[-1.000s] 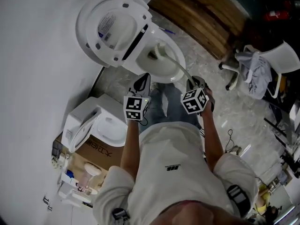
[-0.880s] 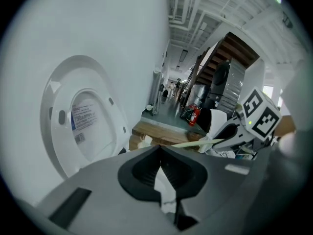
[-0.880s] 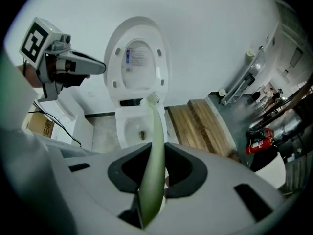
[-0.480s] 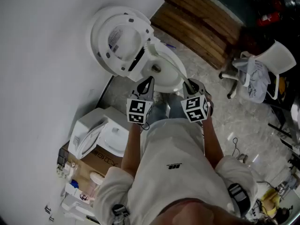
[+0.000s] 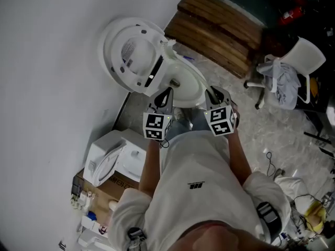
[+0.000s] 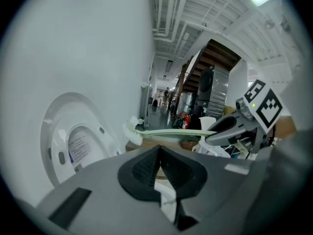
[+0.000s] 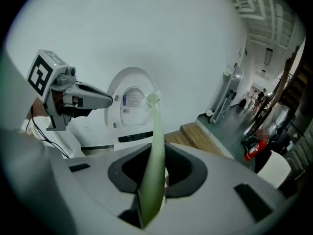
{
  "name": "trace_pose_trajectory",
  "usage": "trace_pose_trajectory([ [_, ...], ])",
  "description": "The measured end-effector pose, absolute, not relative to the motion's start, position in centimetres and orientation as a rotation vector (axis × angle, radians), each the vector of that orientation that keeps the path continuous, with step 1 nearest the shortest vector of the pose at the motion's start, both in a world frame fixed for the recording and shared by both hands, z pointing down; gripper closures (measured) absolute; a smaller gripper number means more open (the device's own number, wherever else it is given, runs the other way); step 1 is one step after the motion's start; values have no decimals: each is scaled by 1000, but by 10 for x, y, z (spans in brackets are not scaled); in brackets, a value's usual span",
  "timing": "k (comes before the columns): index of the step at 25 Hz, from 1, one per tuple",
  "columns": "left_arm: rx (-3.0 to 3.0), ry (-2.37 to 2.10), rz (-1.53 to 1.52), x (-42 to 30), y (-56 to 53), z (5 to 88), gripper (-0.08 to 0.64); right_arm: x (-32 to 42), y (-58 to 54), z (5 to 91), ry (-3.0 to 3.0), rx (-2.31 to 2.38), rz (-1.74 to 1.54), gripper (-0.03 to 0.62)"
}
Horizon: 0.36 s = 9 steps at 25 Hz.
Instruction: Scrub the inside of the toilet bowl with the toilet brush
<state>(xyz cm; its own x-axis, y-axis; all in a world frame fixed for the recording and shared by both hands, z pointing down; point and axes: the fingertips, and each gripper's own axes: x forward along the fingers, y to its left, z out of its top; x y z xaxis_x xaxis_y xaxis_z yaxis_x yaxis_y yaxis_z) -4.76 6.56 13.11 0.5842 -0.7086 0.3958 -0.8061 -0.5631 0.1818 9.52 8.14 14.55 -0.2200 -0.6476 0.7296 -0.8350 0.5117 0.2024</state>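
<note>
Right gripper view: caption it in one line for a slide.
Right gripper, tongs shut on a pale green toilet brush, bristles up before the open toilet lid.

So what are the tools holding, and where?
The right tool grips the brush by its handle's end. The left tool is shut on nothing.

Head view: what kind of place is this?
Probably a workshop or storeroom, not a bathroom: a second toilet sits on a cardboard box, with a wooden platform and a cluttered chair nearby.
</note>
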Motion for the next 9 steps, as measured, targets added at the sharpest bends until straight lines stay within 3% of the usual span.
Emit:
trace_pose_trajectory([
  [9,2512,-1208,373,-28,68,114,549,111,88,124,-1965,1267,270,528],
])
